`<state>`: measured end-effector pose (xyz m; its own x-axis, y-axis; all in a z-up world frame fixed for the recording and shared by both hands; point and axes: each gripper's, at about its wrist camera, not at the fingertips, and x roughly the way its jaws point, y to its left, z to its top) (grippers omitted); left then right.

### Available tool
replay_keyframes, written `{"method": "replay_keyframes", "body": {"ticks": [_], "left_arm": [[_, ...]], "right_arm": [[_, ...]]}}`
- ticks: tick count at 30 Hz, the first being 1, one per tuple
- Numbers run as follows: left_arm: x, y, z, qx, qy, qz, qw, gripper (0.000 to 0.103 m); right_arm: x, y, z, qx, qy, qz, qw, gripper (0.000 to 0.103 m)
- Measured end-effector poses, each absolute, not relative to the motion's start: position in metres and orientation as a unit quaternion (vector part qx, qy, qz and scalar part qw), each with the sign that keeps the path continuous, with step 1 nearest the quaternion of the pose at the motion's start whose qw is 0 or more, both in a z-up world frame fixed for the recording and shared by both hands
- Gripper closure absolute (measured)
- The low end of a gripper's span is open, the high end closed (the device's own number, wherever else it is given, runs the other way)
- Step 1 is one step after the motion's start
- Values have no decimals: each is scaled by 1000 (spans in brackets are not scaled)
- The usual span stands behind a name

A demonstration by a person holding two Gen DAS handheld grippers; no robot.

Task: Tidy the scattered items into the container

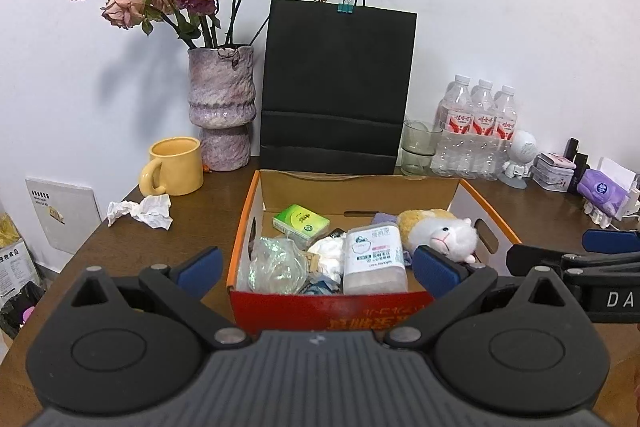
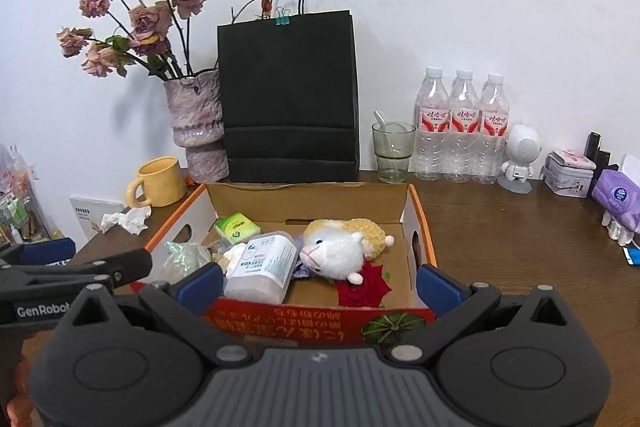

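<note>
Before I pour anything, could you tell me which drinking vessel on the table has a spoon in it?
The clear glass beside the water bottles; the yellow mug shows none.

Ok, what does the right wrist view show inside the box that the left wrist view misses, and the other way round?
Only the right wrist view shows the red rose at the front of the box, beside the plush sheep, and the spoon in the glass. Only the left wrist view shows the white tissue in the box clearly. Both show the cardboard box, green packet, white container, crumpled paper still on the table by the yellow mug, and both grippers open and empty: left, right.
</note>
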<state>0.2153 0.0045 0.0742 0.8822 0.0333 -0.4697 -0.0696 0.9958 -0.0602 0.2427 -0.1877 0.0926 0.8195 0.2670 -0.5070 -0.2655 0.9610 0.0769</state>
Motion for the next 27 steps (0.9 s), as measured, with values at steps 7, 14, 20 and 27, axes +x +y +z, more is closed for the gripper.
{"method": "replay_keyframes", "body": {"ticks": [7, 14, 20, 27], "left_arm": [[198, 1, 70, -40, 238, 25, 970, 0], [181, -1, 63, -44, 240, 22, 970, 0], [158, -4, 58, -50, 244, 8, 968, 0], [136, -8, 56, -45, 258, 5, 965, 0]], "right_arm": [[222, -192, 91, -2, 258, 140, 956, 0], [204, -197, 83, -5, 258, 140, 956, 0], [183, -200, 76, -11, 260, 142, 955, 0], [157, -200, 74, -23, 262, 143, 954, 0]]}}
